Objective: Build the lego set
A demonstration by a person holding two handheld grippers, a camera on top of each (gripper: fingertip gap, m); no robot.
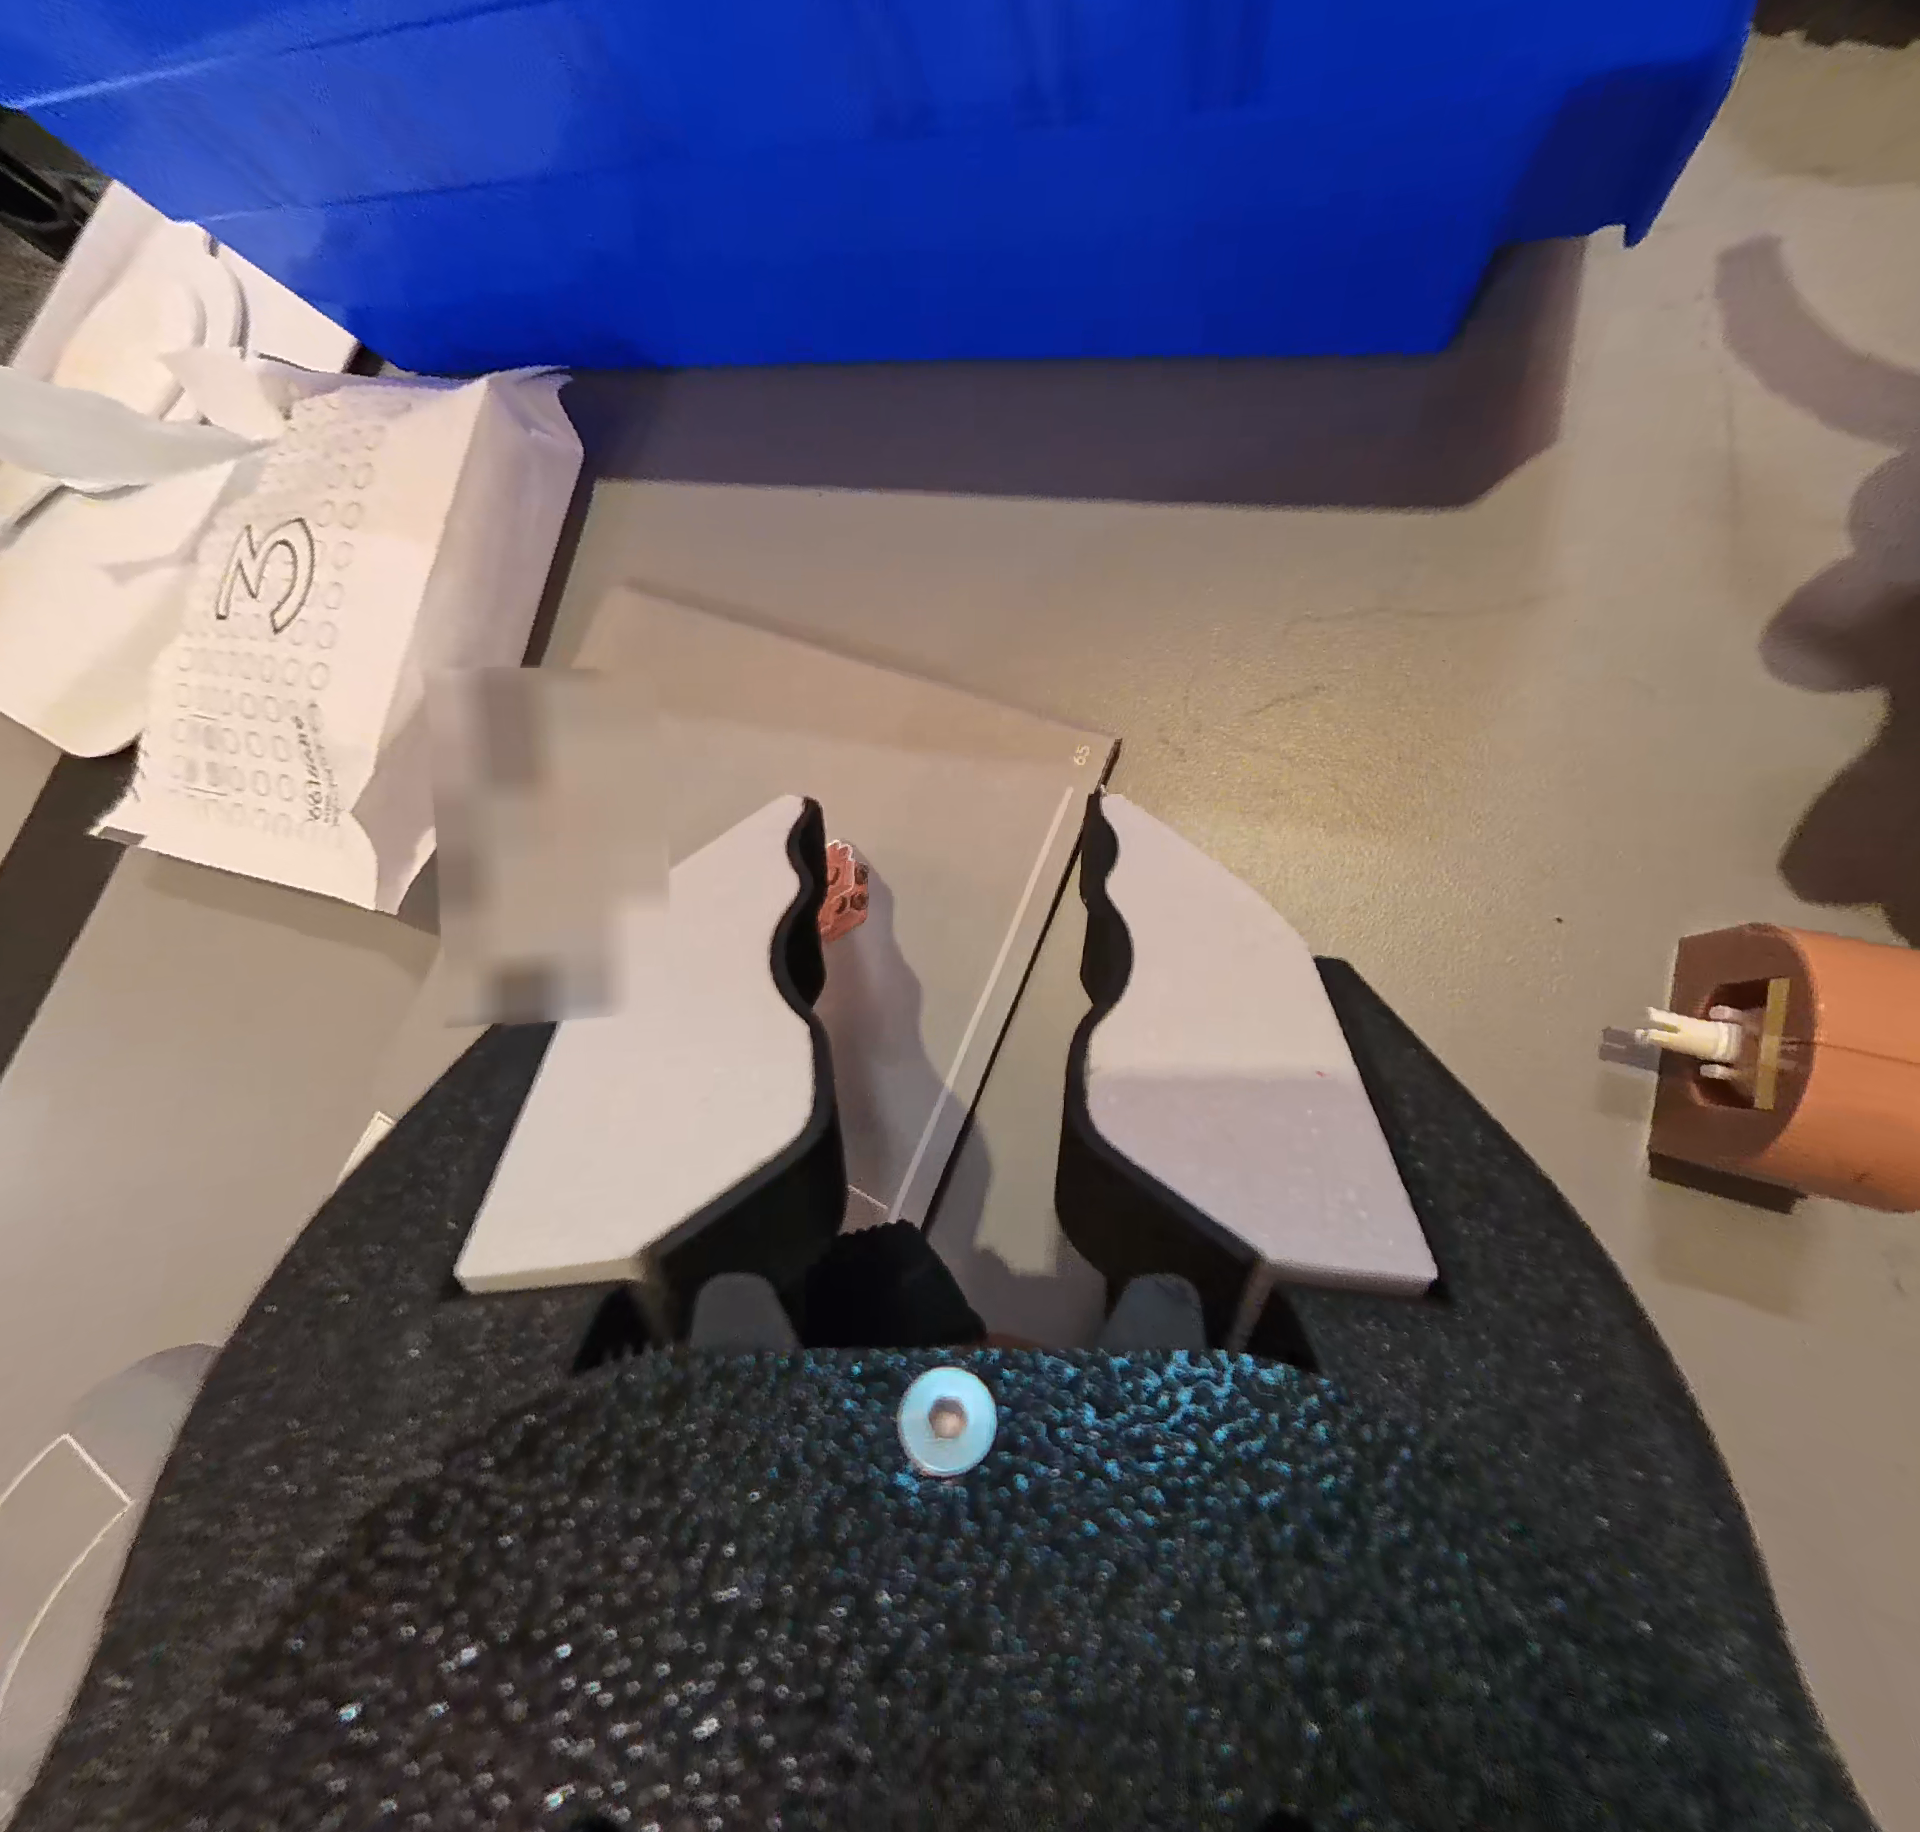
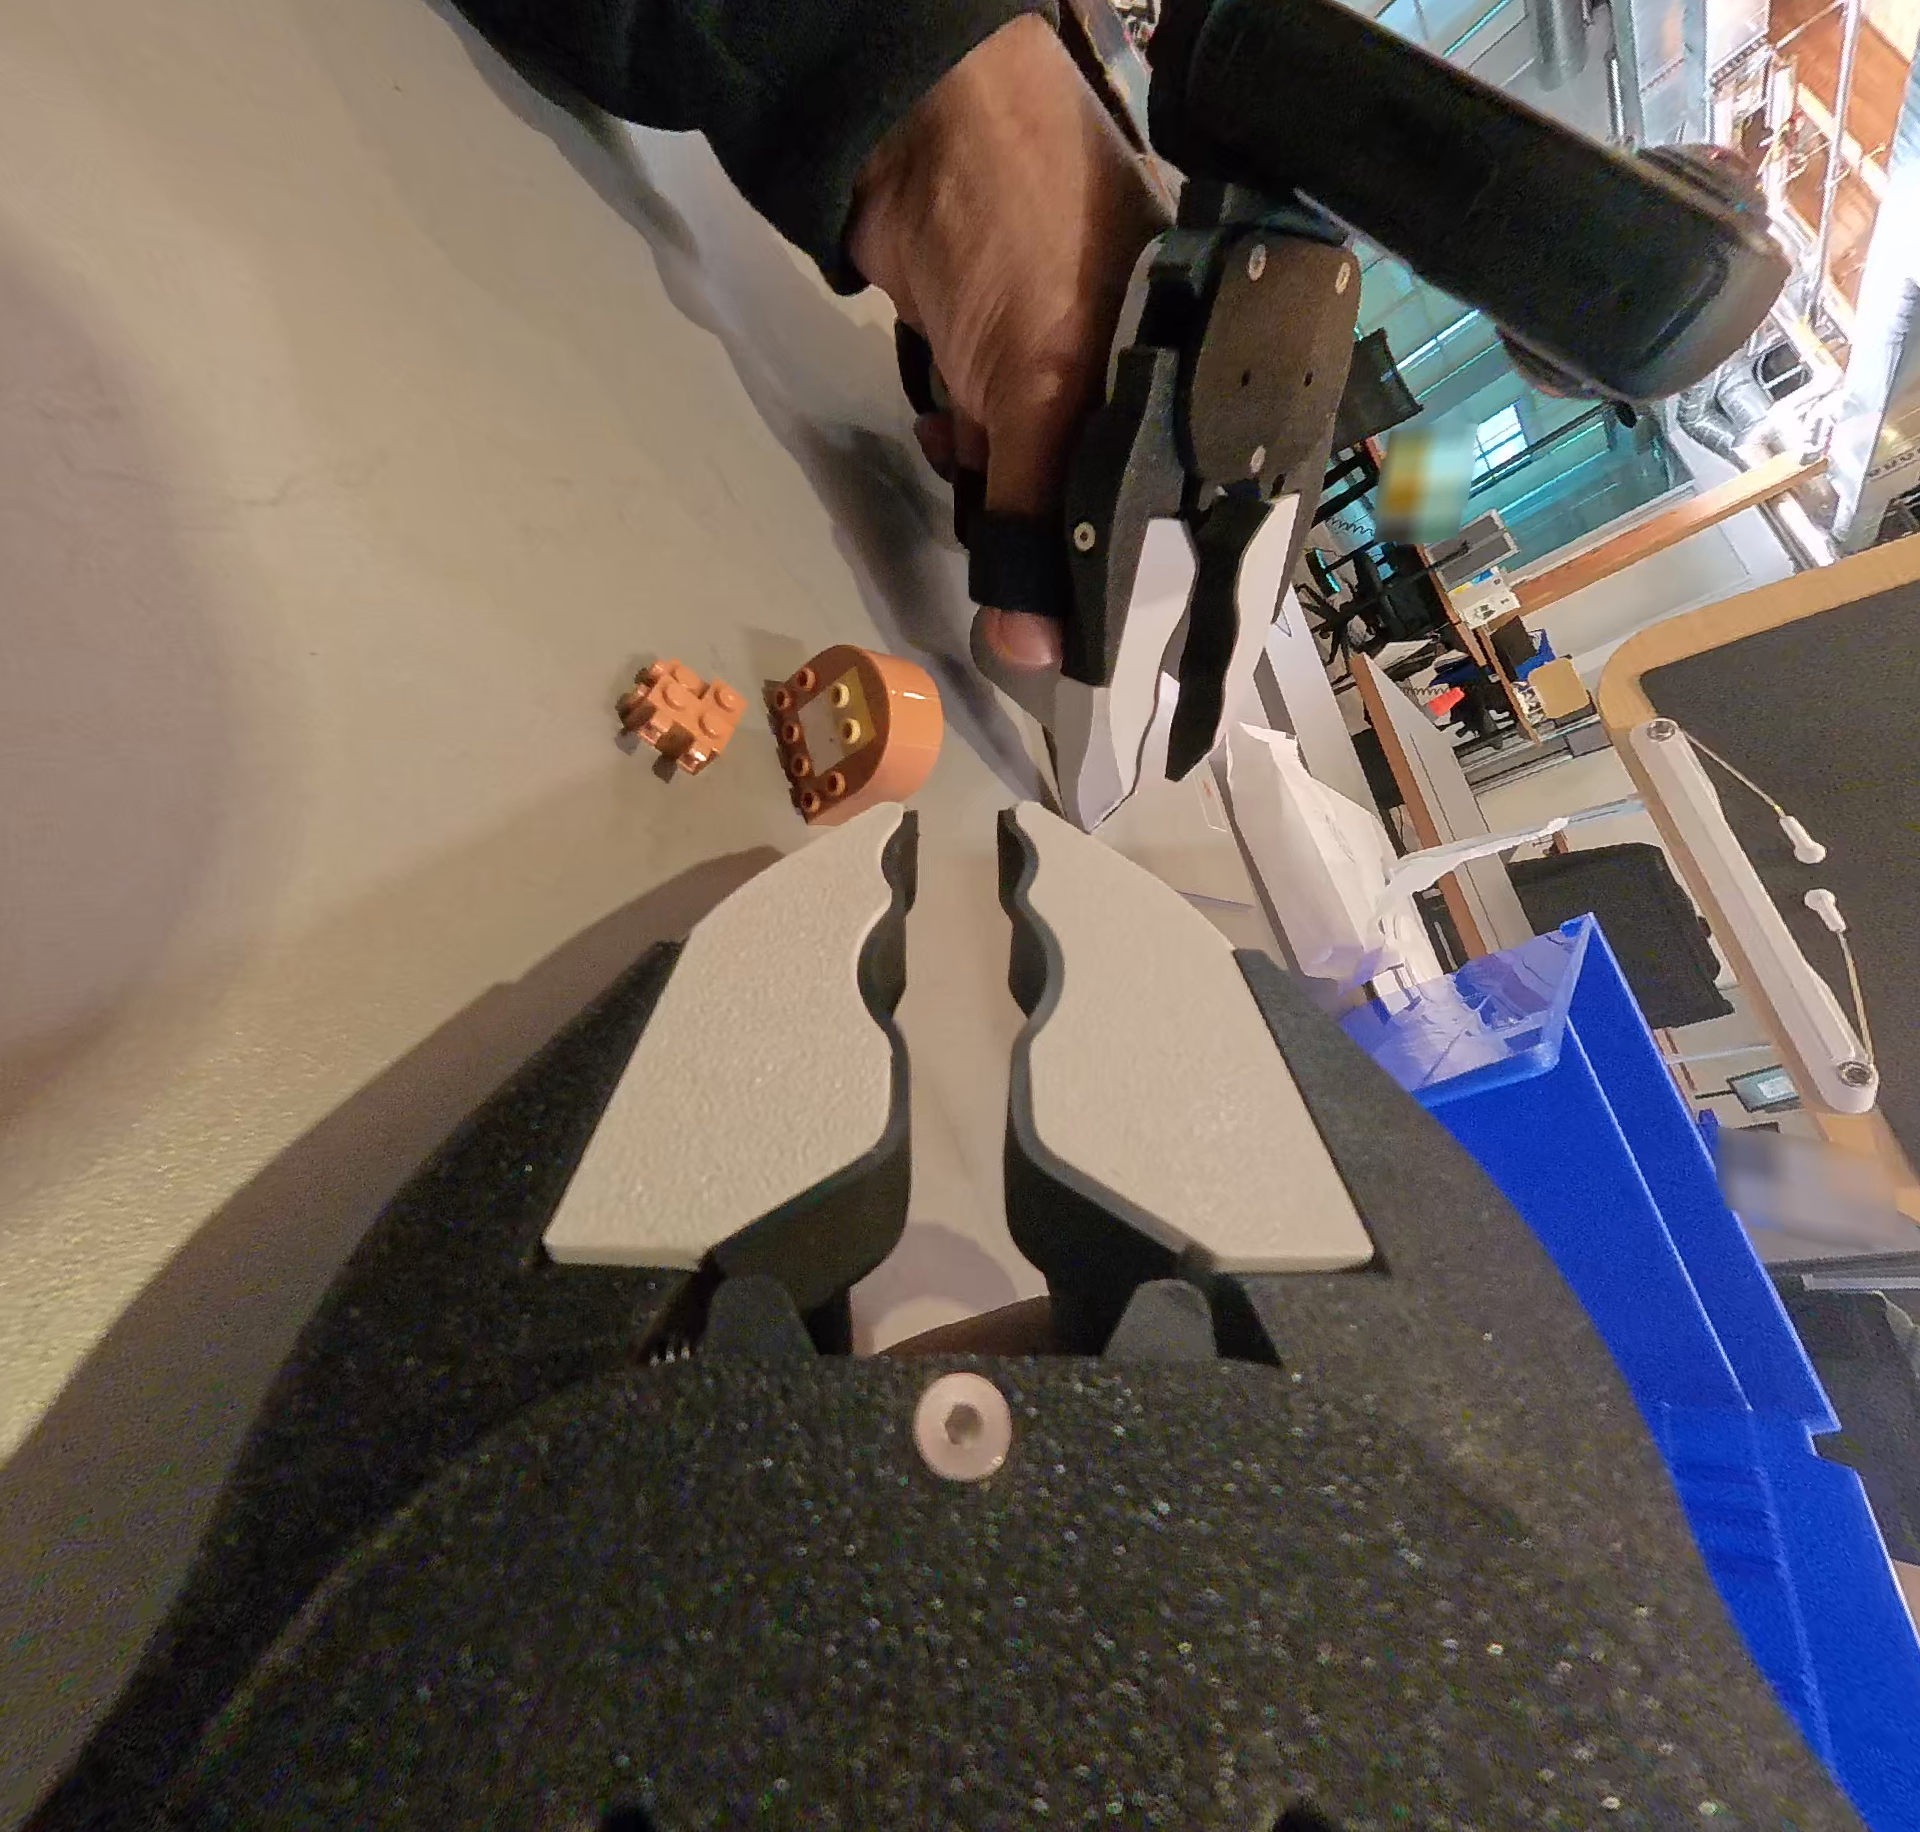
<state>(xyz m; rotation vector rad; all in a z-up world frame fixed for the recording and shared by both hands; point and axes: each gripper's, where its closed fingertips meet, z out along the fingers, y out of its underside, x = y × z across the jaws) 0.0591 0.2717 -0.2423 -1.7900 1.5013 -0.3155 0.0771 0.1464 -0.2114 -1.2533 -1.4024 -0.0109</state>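
Observation:
My left gripper (image 1: 953,806) is open above a grey booklet page (image 1: 883,743) lying on the table. A small pink-brown studded brick piece (image 1: 844,889) sits on the page against the inner side of the left finger (image 1: 727,951); the right finger stands well clear of it. A round orange and brown brick assembly (image 1: 1787,1065) lies to the right, and also shows in the right wrist view (image 2: 852,733). My right gripper (image 2: 958,816) has a narrow gap with nothing in it, just short of that assembly. A small orange brick (image 2: 681,717) lies beside it. The left gripper (image 2: 1138,790) shows there in a hand.
A blue bin (image 1: 831,172) stands behind the booklet and shows at the right in the right wrist view (image 2: 1621,1211). White paper bags (image 1: 312,639) lie at the left. The grey table (image 1: 1351,639) stretches right of the booklet. A person's sleeve (image 2: 727,16) reaches in from above. From the right gripper's tips to the small orange brick (image 2: 681,717) is close to 4 cm.

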